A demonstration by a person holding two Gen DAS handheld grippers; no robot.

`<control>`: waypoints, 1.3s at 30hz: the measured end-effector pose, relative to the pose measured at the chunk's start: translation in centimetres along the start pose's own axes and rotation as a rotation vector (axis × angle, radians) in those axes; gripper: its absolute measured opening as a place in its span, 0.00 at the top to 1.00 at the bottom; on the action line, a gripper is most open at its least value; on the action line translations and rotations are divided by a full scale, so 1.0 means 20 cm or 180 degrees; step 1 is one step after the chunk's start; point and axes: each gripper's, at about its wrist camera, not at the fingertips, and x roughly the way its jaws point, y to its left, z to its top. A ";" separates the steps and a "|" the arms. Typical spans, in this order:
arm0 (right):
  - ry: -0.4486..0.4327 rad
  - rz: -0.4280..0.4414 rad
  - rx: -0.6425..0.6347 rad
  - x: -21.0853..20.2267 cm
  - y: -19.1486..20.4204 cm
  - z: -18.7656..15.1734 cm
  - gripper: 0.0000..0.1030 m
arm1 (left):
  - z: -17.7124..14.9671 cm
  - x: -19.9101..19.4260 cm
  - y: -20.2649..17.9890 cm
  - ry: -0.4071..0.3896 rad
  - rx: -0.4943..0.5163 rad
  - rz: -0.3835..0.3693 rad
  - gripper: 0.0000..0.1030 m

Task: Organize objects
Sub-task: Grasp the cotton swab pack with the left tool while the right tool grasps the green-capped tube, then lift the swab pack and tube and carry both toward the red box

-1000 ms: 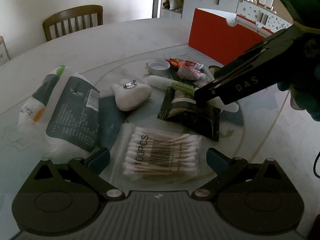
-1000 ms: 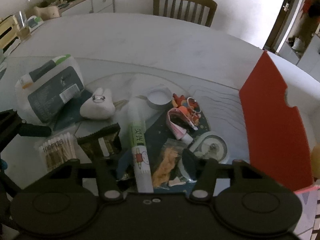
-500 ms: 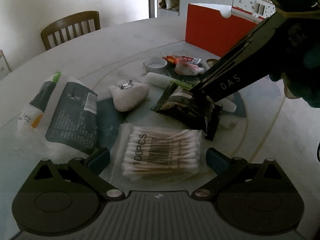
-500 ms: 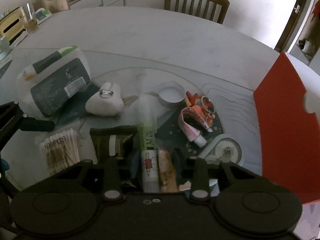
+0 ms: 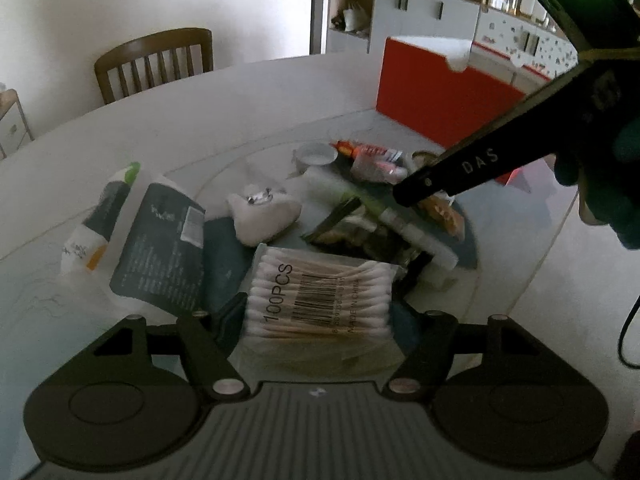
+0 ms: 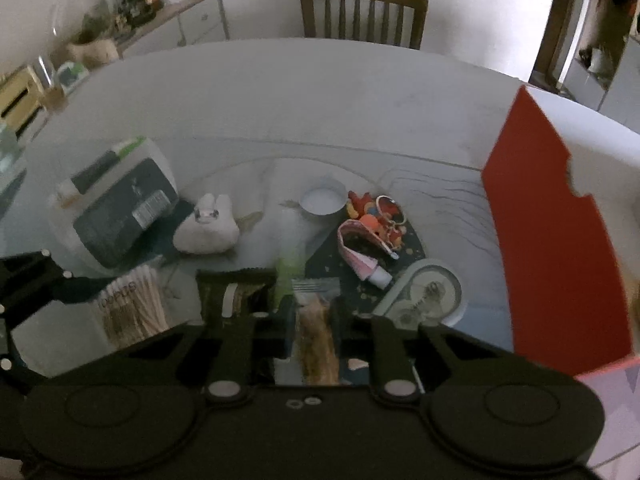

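My right gripper (image 6: 314, 316) is shut on a clear snack packet with orange-brown contents (image 6: 316, 336) and holds it above the pile; it shows in the left wrist view (image 5: 416, 196) with the packet (image 5: 440, 212) below its tip. My left gripper (image 5: 320, 312) is open around a bag of cotton swabs (image 5: 320, 296), which lies on the table (image 6: 132, 312). A white-green tube (image 5: 400, 224) and a dark snack packet (image 6: 236, 292) lie beside them.
A red box (image 6: 560, 248) stands at the right. On the glass turntable (image 5: 496, 280) lie a tissue pack (image 5: 160, 244), a white pouch (image 5: 264, 216), a tape roll (image 6: 322, 202), colourful toys (image 6: 376, 216) and a tape dispenser (image 6: 424, 292). A chair (image 6: 362, 12) stands behind.
My right gripper has closed on the orange-brown snack packet and lifted it. The dark packet and the tube shifted. My left gripper stays around the cotton swabs.
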 end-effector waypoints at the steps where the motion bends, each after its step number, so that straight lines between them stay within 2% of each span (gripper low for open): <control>1: -0.0001 -0.0016 -0.0010 -0.01 -0.01 -0.01 0.83 | 0.00 -0.01 0.00 -0.0016 -0.0006 0.0000 0.30; 5: 0.0040 0.0050 -0.0049 -0.02 -0.02 -0.03 0.82 | 0.00 -0.05 -0.02 -0.0051 -0.0037 -0.0018 0.30; 7: 0.0057 0.0092 -0.0055 -0.02 -0.01 -0.04 0.79 | -0.01 -0.05 -0.02 -0.0043 -0.0047 -0.0009 0.30; 9: 0.0068 0.0067 -0.0085 -0.02 0.00 -0.05 0.69 | -0.02 -0.06 -0.01 -0.0024 -0.0083 -0.0022 0.30; 10: 0.0078 0.0028 -0.0086 -0.01 0.00 -0.05 0.68 | -0.03 -0.06 -0.01 -0.0022 -0.0094 -0.0022 0.30; 17: 0.0064 -0.0079 0.0011 -0.04 -0.06 -0.06 0.68 | -0.05 -0.08 0.02 -0.0031 -0.0165 -0.0021 0.30; 32: 0.0134 -0.0089 -0.0335 0.08 0.12 -0.04 0.67 | -0.06 -0.07 0.04 -0.0020 -0.0190 -0.0069 0.30; 36: 0.0166 -0.0078 -0.0355 0.10 0.14 -0.02 0.67 | -0.06 -0.07 0.05 -0.0019 -0.0227 -0.0066 0.30; 39: 0.0099 -0.0109 -0.0222 0.08 0.10 0.01 0.67 | -0.05 -0.07 0.05 -0.0022 -0.0248 -0.0073 0.30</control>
